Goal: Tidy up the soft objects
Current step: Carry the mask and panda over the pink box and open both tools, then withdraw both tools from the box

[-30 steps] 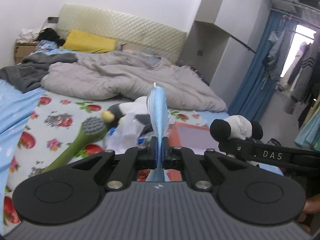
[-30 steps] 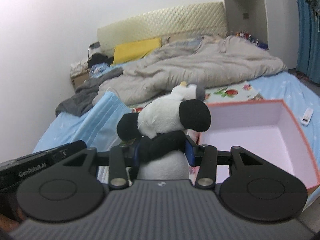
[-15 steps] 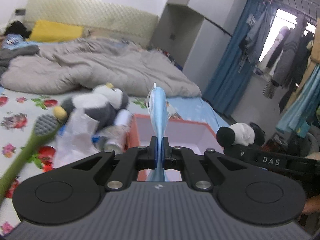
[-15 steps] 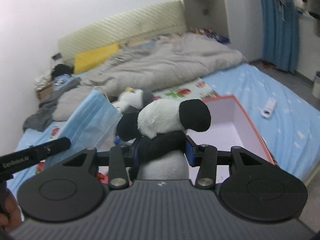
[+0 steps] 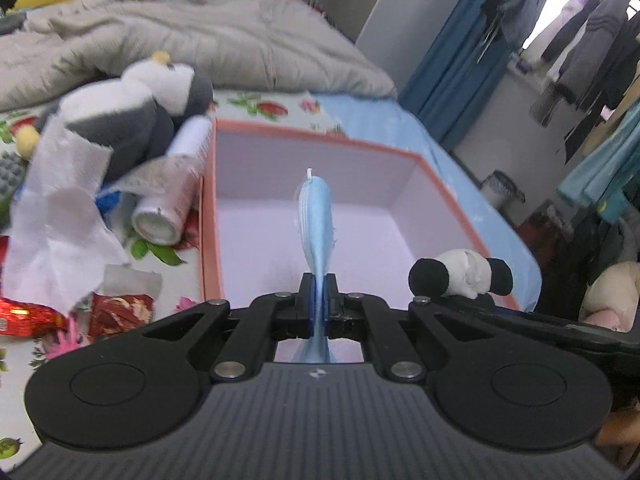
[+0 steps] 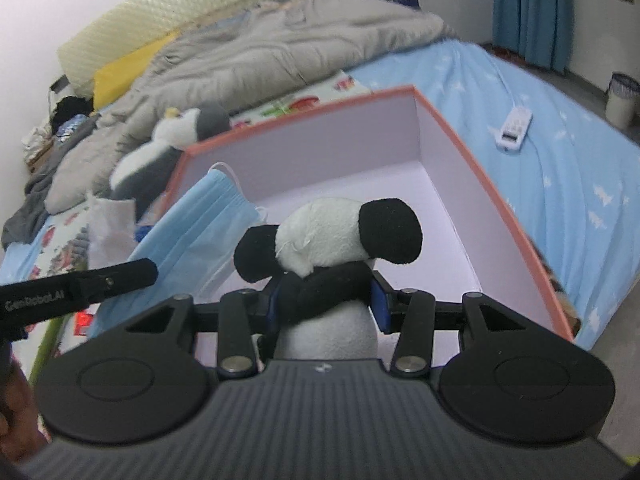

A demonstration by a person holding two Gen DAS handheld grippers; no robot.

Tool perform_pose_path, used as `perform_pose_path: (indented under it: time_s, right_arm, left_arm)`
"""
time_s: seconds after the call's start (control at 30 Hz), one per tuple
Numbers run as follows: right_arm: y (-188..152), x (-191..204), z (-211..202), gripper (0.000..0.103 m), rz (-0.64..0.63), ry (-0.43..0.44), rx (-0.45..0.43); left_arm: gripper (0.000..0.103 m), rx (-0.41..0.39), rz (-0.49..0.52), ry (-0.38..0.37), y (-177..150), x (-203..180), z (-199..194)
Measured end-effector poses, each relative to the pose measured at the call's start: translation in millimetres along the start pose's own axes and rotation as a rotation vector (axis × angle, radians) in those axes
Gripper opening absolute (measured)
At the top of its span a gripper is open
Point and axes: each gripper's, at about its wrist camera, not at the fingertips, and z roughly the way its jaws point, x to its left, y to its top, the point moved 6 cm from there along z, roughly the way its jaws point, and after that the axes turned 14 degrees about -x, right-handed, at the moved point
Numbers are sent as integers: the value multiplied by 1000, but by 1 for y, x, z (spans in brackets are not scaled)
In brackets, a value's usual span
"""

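Note:
My left gripper (image 5: 319, 304) is shut on a light blue face mask (image 5: 316, 220), held edge-on above the open pink box (image 5: 312, 136). My right gripper (image 6: 326, 300) is shut on a black and white panda plush (image 6: 332, 236), hanging over the same pink box (image 6: 496, 196). In the right wrist view the face mask (image 6: 200, 224) shows flat at the left, over the box's near left corner. The panda plush (image 5: 460, 276) shows at the right in the left wrist view. A grey and white penguin plush (image 5: 136, 96) lies on the bed left of the box.
Beside the box lie a silver can (image 5: 168, 208), torn white paper (image 5: 56, 208) and red wrappers (image 5: 116, 312). A grey quilt (image 6: 256, 52) covers the far bed. A white remote (image 6: 514, 126) rests on the blue sheet right of the box. Clothes (image 5: 588, 32) hang at the far right.
Both grippers have come down and forward over the pink box, each still holding its item. The box now fills the middle of both views.

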Motion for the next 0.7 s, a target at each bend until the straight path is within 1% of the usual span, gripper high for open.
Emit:
perform_pose_path:
  time_s: [0.13, 0.27, 0.37, 0.4, 0.43, 0.47, 0.5, 0.53, 0.6, 0.7]
  right_arm:
    - [-9, -11, 22, 47, 8, -10, 38]
    - [-16, -16, 36, 47, 7, -14, 69]
    - [-18, -18, 40, 50, 9, -18, 76]
    - [-17, -20, 41, 51, 17, -24, 79]
    - [-17, -21, 42, 56, 21, -26, 83]
    - [-16, -21, 42, 57, 25, -22, 91]
    - [-15, -21, 41, 58, 23, -16, 88]
    - [-14, -19, 39, 58, 14, -16, 81]
    - [-8, -16, 32, 58, -6, -18, 63]
    - [4, -10, 16, 58, -5, 3, 22]
  left_arm:
    - [5, 50, -26, -2, -9, 5, 27]
    - [5, 69, -19, 2, -14, 5, 40]
    - [6, 91, -5, -32, -17, 1, 47]
    - [8, 96, 5, -35, -17, -2, 48]
    - [16, 95, 10, -25, -17, -3, 48]
    - [23, 88, 9, -15, -16, -3, 46]
    - [43, 78, 6, -8, -15, -3, 43]
    - [57, 65, 3, -8, -12, -4, 38]
    - [58, 32, 18, -2, -6, -6, 27]
    - [58, -11, 40, 9, 7, -10, 6]
